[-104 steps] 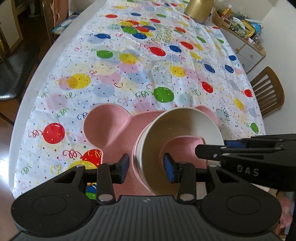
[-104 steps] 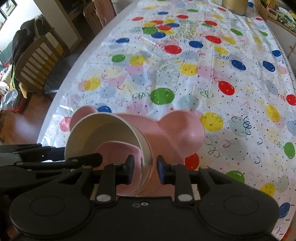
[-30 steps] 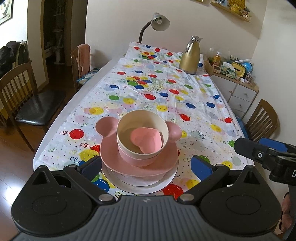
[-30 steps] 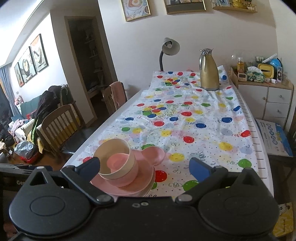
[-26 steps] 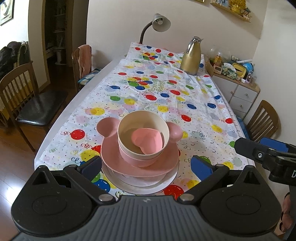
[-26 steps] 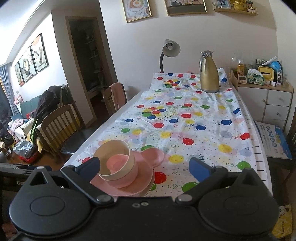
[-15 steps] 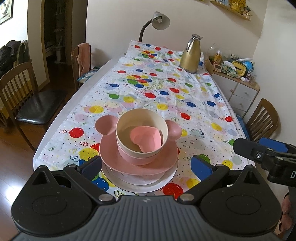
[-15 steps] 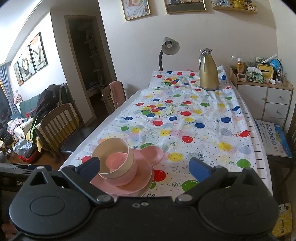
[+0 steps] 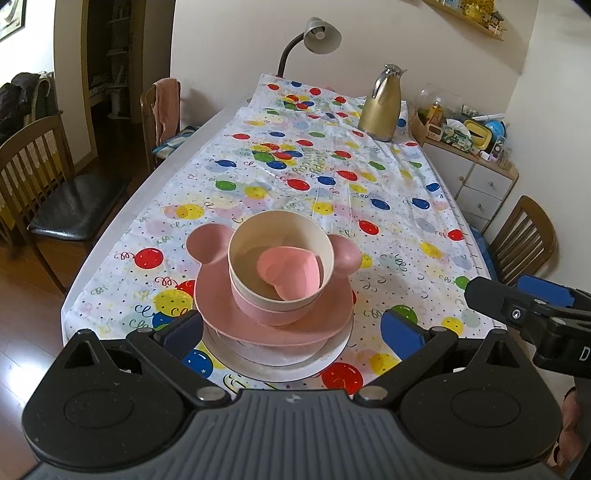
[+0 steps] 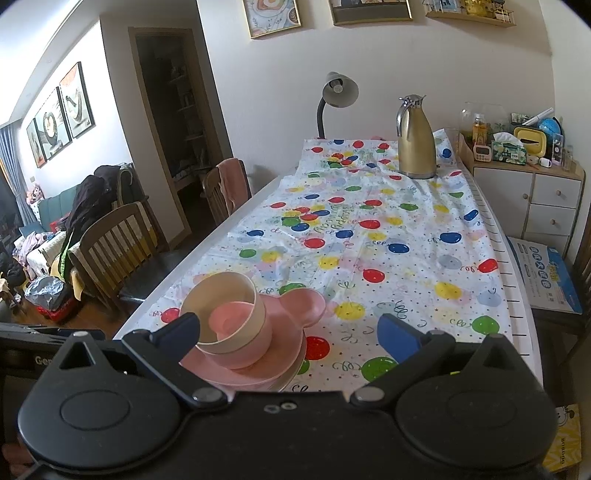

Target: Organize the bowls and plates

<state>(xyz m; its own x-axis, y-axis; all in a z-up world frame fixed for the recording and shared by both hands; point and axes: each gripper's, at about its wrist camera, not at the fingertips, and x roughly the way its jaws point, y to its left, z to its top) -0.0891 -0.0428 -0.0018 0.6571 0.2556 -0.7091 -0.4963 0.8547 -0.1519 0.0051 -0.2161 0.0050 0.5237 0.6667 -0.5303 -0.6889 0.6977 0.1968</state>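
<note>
A stack stands near the table's front edge. At its bottom lies a white plate [image 9: 317, 360], then a pink mouse-eared plate [image 9: 210, 245] [image 10: 303, 301], a pink bowl [image 9: 273, 310], a cream bowl [image 9: 240, 251] [image 10: 221, 291] and a small pink heart-shaped dish [image 9: 291, 267] [image 10: 229, 319] inside it. My left gripper [image 9: 291, 328] is open, held back in front of the stack with nothing between its fingers. My right gripper [image 10: 288, 330] is open too, to the right of the stack and apart from it; it also shows at the right edge of the left wrist view [image 9: 517, 306].
The table [image 9: 110, 236] wears a balloon-print cloth [image 10: 369, 229]. A gold thermos jug [image 9: 380, 107] and a desk lamp [image 9: 317, 35] stand at its far end. Wooden chairs [image 9: 44, 173] flank the left side, another chair [image 9: 524, 236] and a drawer cabinet [image 10: 535, 199] the right.
Since 3.5 s ago both grippers let go of the cream bowl, opened wide and drew back and up from the stack. Over the last second almost nothing has moved.
</note>
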